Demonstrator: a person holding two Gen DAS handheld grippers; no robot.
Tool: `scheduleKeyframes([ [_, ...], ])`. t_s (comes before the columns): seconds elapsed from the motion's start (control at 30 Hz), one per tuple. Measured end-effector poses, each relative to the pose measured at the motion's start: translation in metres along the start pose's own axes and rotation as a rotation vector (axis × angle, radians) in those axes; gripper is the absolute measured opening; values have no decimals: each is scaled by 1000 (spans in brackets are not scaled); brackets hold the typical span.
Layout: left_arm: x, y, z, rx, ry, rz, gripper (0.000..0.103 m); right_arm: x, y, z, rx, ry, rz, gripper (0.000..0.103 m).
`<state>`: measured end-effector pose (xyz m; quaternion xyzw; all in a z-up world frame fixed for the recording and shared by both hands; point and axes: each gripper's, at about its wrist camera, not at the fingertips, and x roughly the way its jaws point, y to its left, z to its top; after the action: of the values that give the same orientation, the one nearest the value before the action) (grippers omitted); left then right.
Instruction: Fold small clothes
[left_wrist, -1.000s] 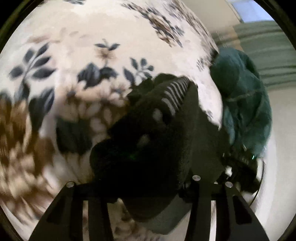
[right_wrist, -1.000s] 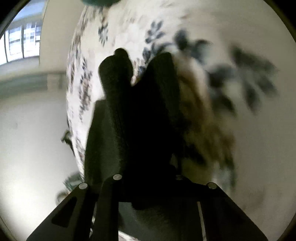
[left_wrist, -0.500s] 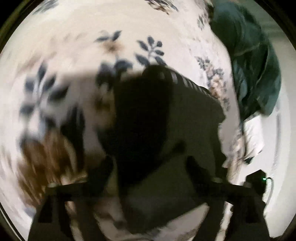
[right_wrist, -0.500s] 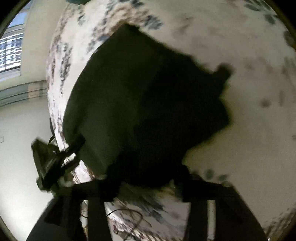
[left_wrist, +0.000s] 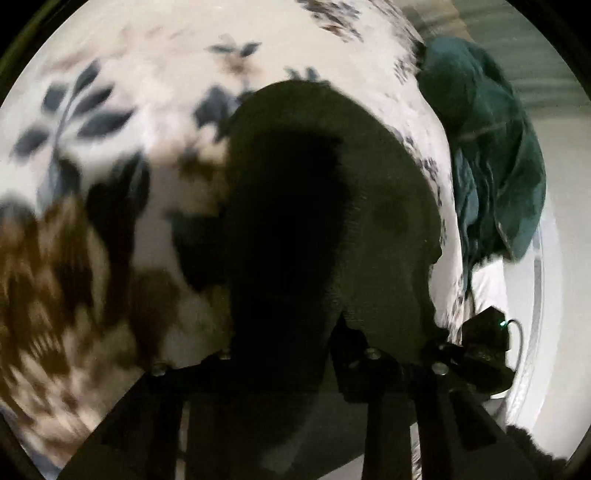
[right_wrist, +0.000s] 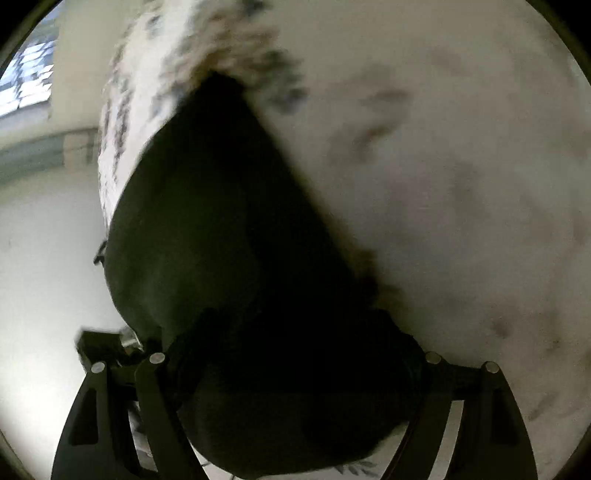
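A small dark garment lies on a white floral-printed sheet. It fills the middle of both views and looks almost black. My left gripper is low over its near edge, and the cloth covers the fingertips. In the right wrist view the same dark garment runs from the sheet down between my right gripper's fingers. The right fingers stand wide apart with cloth bunched between them. Whether either gripper pinches the cloth is hidden by the fabric and blur.
A teal green garment hangs over the sheet's far right edge. A black device with a green light and a cable sits beyond that edge. A pale wall and a window are at the left of the right wrist view.
The bunched, lifted garment has come down and spread flat on the sheet. Both grippers have swung and dropped close over its near edge; both views are motion-blurred.
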<state>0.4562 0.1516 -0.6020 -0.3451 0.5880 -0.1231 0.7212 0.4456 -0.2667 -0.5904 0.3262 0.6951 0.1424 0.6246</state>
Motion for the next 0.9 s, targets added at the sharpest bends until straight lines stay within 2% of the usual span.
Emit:
scheduleKeyframes([
  [0.03, -1, -3, 6, 39, 14, 28, 27, 5, 6, -5, 15, 25, 54, 25],
  [0.1, -3, -3, 17, 72, 52, 38, 28, 3, 23, -23, 13, 11, 68, 25],
  [0.17, -3, -2, 22, 73, 95, 67, 35, 1, 33, -36, -1, 19, 61, 24],
  [0.2, -10, 3, 17, 70, 109, 79, 37, 0, 37, -42, -24, 24, 21, 25],
  [0.27, -23, 8, 5, 44, 114, 103, 41, -4, 40, -47, -79, 24, -99, 38],
  [0.3, -33, 10, -3, 34, 108, 109, 43, -6, 37, -47, -66, 42, -147, 49],
  [0.37, -53, 15, -22, 12, 80, 187, 60, -15, 33, -43, -51, 45, -198, 51],
  [0.4, -63, 19, -31, 11, 51, 244, 76, -25, 34, -41, -57, 10, -233, 54],
  [0.43, -73, 25, -39, 16, 17, 300, 81, -32, 37, -39, -67, -18, -257, 57],
  [0.47, -79, 32, -47, 18, -15, 350, 81, -44, 43, -38, -86, -71, -288, 58],
  [0.53, -72, 52, -56, -6, -32, 456, 81, -57, 60, -32, -124, -149, -334, 67],
  [0.6, -52, 76, -57, -51, -12, 493, 81, -60, 72, -22, -147, -186, -355, 69],
  [0.7, -33, 79, -50, -57, -24, 473, 103, -49, 85, 9, -145, -194, -359, 69],
  [0.8, -13, 72, -43, -55, 22, 597, 103, -22, 91, 45, -155, -202, -376, 69],
  [0.87, -9, 69, -41, -76, 31, 623, 103, -5, 100, 60, -197, -219, -396, 69],
  [0.9, -5, 70, -36, -98, 61, 626, 103, 1, 106, 65, -224, -223, -398, 65],
])
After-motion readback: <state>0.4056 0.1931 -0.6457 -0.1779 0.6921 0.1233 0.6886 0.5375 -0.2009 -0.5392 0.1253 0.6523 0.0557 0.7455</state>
